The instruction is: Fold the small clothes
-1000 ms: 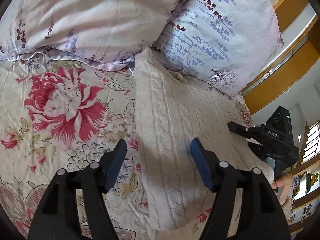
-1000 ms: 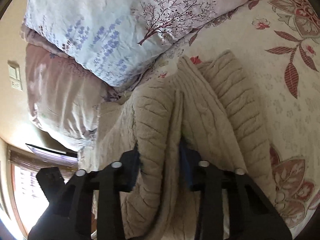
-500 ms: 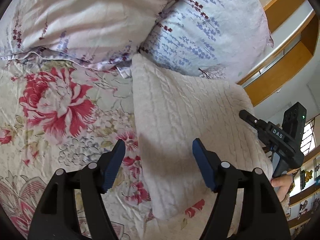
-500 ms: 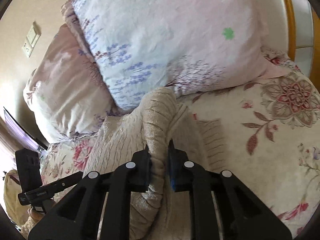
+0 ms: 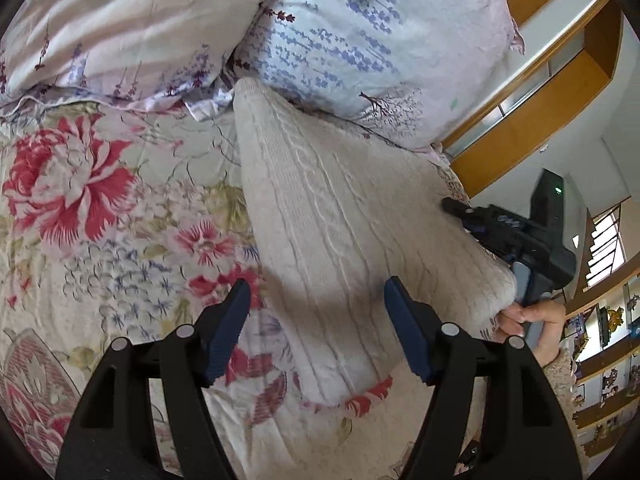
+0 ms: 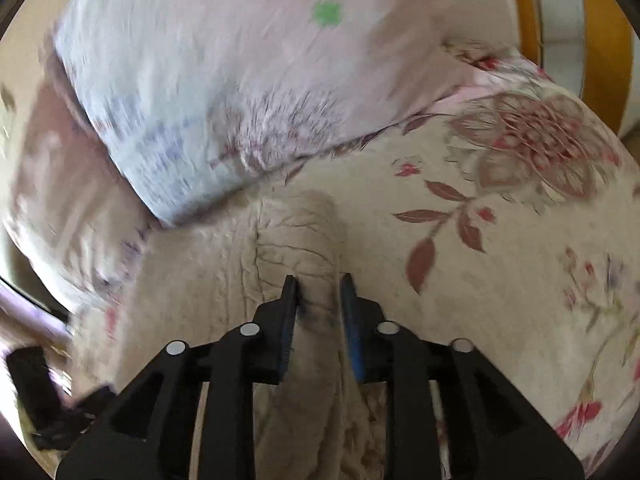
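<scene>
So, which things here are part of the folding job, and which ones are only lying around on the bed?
Part of the job:
- cream knitted sweater
- right gripper, shut on a fold of the sweater
- left gripper, open above the sweater

Only lying around:
- blue-flowered pillow
- pink pillow
- floral bedspread

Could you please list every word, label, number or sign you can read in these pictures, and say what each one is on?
No text can be read for certain.
White label on the right gripper: too blurred to read.
Pictures on the shelves at the right edge: too small to read.
Sweater, pillows, bedspread: patterns only, no writing.
</scene>
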### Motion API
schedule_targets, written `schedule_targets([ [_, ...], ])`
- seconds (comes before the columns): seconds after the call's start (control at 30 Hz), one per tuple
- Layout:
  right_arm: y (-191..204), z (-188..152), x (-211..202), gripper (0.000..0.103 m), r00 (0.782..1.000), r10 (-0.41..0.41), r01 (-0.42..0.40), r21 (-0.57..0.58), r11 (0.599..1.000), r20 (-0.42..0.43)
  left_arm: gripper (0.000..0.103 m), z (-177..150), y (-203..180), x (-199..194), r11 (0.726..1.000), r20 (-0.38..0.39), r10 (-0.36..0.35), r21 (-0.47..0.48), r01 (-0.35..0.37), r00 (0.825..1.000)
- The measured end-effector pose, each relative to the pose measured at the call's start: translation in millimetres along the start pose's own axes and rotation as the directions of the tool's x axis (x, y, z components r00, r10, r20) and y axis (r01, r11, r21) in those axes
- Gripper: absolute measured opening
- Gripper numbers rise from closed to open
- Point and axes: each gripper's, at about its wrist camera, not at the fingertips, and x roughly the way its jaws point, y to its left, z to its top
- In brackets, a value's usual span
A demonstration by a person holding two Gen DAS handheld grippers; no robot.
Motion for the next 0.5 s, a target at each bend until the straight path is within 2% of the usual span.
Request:
schedule_targets([
  [0.07,-7,-7,-25,0.048,0.998,0.054,-0.056,0.035,0.998,0.038,0.068,-1,0,-3,1.000,-0.003,-0.001,-0.004,0.001,1.000],
  [0.2,-7,-29,-60,0.048,0.987,0.157,-0.159,0.035,0.987,0.037,0.067,-6,0,-8,1.000,-0.006,-0.022,-0.022,0.022,1.000],
  [0.43,14,-63,-72,0.048,0.983,0.182,-0.182,-0.050,0.982,-0.007,0.067,-13,-5,-9,0.999,-0.018,-0.026,-0.031,0.026,0.999],
  [0.47,16,-66,-69,0.047,0.985,0.171,-0.172,-0.064,0.983,-0.010,0.067,-13,-5,-10,0.999,-0.021,-0.025,-0.033,0.025,0.999],
  [0.5,19,-68,-66,0.032,0.988,0.156,-0.157,-0.079,0.984,-0.013,0.067,-13,-5,-9,0.999,-0.024,-0.021,-0.035,0.021,0.999],
])
